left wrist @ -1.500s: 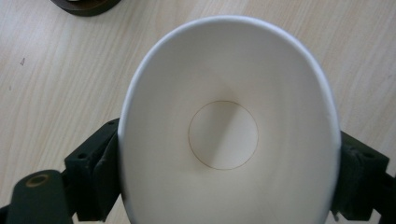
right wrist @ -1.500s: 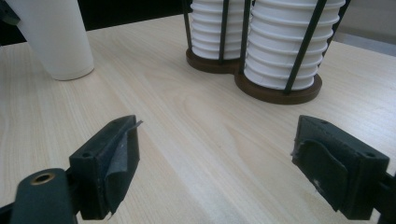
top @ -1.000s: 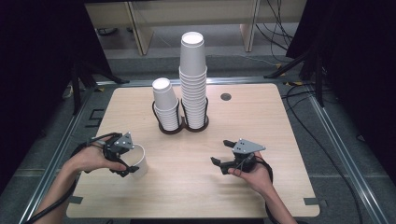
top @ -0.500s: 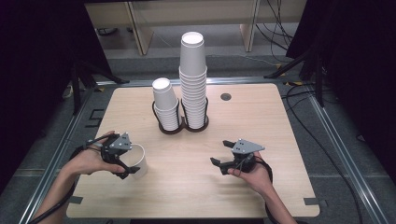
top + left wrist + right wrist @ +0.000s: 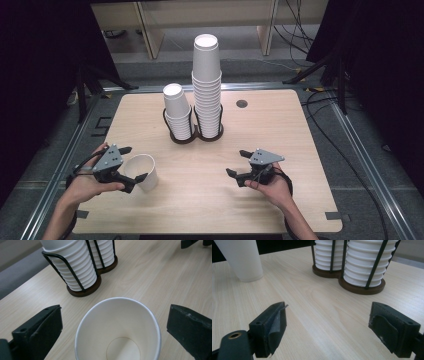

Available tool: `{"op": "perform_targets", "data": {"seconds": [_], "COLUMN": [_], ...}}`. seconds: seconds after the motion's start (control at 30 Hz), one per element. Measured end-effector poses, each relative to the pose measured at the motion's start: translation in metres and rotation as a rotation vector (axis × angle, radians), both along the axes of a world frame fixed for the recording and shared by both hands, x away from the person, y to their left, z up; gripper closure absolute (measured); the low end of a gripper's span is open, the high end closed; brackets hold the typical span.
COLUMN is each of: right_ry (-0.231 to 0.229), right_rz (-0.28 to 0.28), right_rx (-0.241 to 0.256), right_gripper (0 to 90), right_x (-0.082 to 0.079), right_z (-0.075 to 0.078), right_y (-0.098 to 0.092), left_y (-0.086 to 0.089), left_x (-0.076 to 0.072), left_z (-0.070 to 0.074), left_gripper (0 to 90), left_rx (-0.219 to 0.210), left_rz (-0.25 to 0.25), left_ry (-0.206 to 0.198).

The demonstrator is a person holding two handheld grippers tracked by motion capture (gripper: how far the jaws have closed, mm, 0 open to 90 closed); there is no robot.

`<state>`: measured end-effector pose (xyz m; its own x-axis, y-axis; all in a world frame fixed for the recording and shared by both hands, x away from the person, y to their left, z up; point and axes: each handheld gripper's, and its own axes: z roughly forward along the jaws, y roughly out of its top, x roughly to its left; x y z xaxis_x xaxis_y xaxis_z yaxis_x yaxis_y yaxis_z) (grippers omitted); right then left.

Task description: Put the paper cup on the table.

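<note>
1. The left gripper [image 5: 110, 327] has its jaws spread wide on either side of a single paper cup [image 5: 117, 330], which fills the lower middle of the left gripper view; neither jaw touches its wall.
2. In the high view that cup [image 5: 142, 171] stands upright at the lower left of the table [image 5: 300, 200], just beside the left gripper [image 5: 129, 164].
3. The right gripper [image 5: 327, 325] also has its jaws apart, over bare wood with nothing between them; it sits at the lower right [image 5: 239, 164].
4. Beyond, the short stack [image 5: 177, 112] and tall stack [image 5: 207, 85] stand in a wire holder [image 5: 195, 136] at upper centre.
5. The step looks like the moment around grasping or letting go of the cup; a grasp would call for closing gently so the thin wall does not crush.
</note>
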<state>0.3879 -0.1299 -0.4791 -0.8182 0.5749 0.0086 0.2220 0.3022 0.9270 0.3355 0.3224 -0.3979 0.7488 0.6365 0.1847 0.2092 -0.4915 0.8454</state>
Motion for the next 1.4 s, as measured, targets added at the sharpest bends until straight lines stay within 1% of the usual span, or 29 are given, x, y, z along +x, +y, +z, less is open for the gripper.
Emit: {"op": "perform_targets", "data": {"seconds": [0.07,0.1,0.13,0.17,0.27,0.3,0.33,0.37,0.4,0.43,0.5,0.57,0.6,0.7,0.73,0.8,0.83,0.9,0.93,0.97,1.03,1.07,1.13,1.17,1.2,1.23,1.3,1.37,1.4], "right_ry": [0.024,0.014,-0.009,-0.004,-0.023,-0.033,-0.033,-0.037,-0.01,-0.012,-0.004,-0.015,-0.001,-0.004,-0.026,-0.027,-0.011,-0.014,-0.018,-0.007,-0.02,-0.008,-0.018,-0.003,-0.006,-0.009,-0.004,-0.022,-0.016], "right_rz": [0.002,-0.005,-0.005,-0.006,-0.006,-0.003,-0.004,-0.004,-0.009,-0.004,-0.013,-0.018,-0.016,-0.019,-0.022,-0.018,-0.029,-0.026,-0.017,-0.027,-0.031,-0.029,-0.034,-0.028,-0.031,-0.033,-0.028,-0.041,-0.039], "right_rx": [0.01,0.007,0.002,0.001,-0.006,-0.008,-0.005,-0.002,0.014,0.01,0.012,0.008,0.018,0.02,0.018,0.025,0.025,0.026,0.04,0.031,0.025,0.031,0.027,0.027,0.02,0.02,0.026,0.021,0.024], "right_gripper": [15.4,15.4,15.4,15.4,15.4,15.4,15.4,15.4,15.4,15.4,15.4,15.4,15.4,15.4,15.4,15.4,15.4,15.4,15.4,15.4,15.4,15.4,15.4,15.4,15.4,15.4,15.4,15.4,15.4], "right_x": [-0.001,-0.001,0.0,-0.001,0.0,0.0,0.0,0.0,-0.001,-0.001,-0.001,-0.001,-0.002,-0.001,-0.001,0.0,-0.002,-0.001,0.0,-0.001,-0.001,-0.001,-0.001,-0.002,-0.002,-0.002,-0.002,-0.001,-0.001], "right_z": [0.0,0.0,0.0,0.0,0.0,0.0,0.0,0.0,0.0,-0.001,-0.001,-0.001,-0.002,-0.002,-0.002,-0.002,-0.002,-0.002,-0.003,-0.002,-0.003,-0.004,-0.004,-0.004,-0.004,-0.004,-0.005,-0.006,-0.006], "right_y": [0.001,0.001,0.001,0.001,0.001,0.0,0.0,0.0,0.001,0.001,0.001,0.0,0.001,0.001,0.0,0.0,0.0,0.0,0.001,0.0,0.0,0.001,0.001,0.002,0.002,0.002,0.002,0.002,0.002], "left_y": [0.002,0.003,0.005,0.005,0.008,0.009,0.009,0.011,0.012,0.012,0.012,0.013,0.014,0.016,0.017,0.018,0.019,0.019,0.02,0.019,0.019,0.019,0.02,0.02,0.02,0.021,0.022,0.024,0.023], "left_x": [-0.005,-0.007,-0.009,-0.012,-0.018,-0.02,-0.02,-0.023,-0.025,-0.028,-0.032,-0.036,-0.039,-0.044,-0.046,-0.049,-0.05,-0.053,-0.054,-0.056,-0.059,-0.06,-0.062,-0.063,-0.064,-0.064,-0.065,-0.067,-0.066], "left_z": [-0.001,-0.002,-0.003,-0.004,-0.01,-0.012,-0.015,-0.016,-0.019,-0.021,-0.026,-0.031,-0.033,-0.04,-0.042,-0.046,-0.049,-0.053,-0.055,-0.057,-0.061,-0.063,-0.065,-0.066,-0.068,-0.07,-0.074,-0.077,-0.079], "left_gripper": [0.0,0.0,0.0,0.0,0.0,0.0,0.0,0.0,0.0,0.0,0.0,0.0,0.0,0.0,0.0,0.0,0.0,0.0,0.0,0.0,0.0,0.0,0.0,0.0,0.0,0.0,0.0,0.0,0.0], "left_rx": [-0.045,-0.066,-0.071,-0.085,-0.14,-0.157,-0.188,-0.192,-0.206,-0.207,-0.248,-0.262,-0.27,-0.31,-0.32,-0.314,-0.335,-0.343,-0.321,-0.325,-0.337,-0.343,-0.348,-0.345,-0.337,-0.345,-0.351,-0.334,-0.356], "left_rz": [0.021,0.029,0.032,0.048,0.075,0.084,0.082,0.09,0.094,0.105,0.111,0.13,0.141,0.171,0.179,0.206,0.213,0.221,0.228,0.223,0.23,0.231,0.241,0.239,0.248,0.249,0.262,0.277,0.268], "left_ry": [-0.024,-0.026,-0.04,-0.05,-0.066,-0.077,-0.109,-0.108,-0.115,-0.122,-0.141,-0.163,-0.164,-0.188,-0.19,-0.187,-0.196,-0.186,-0.196,-0.194,-0.199,-0.199,-0.207,-0.206,-0.207,-0.21,-0.202,-0.18,-0.195]}}
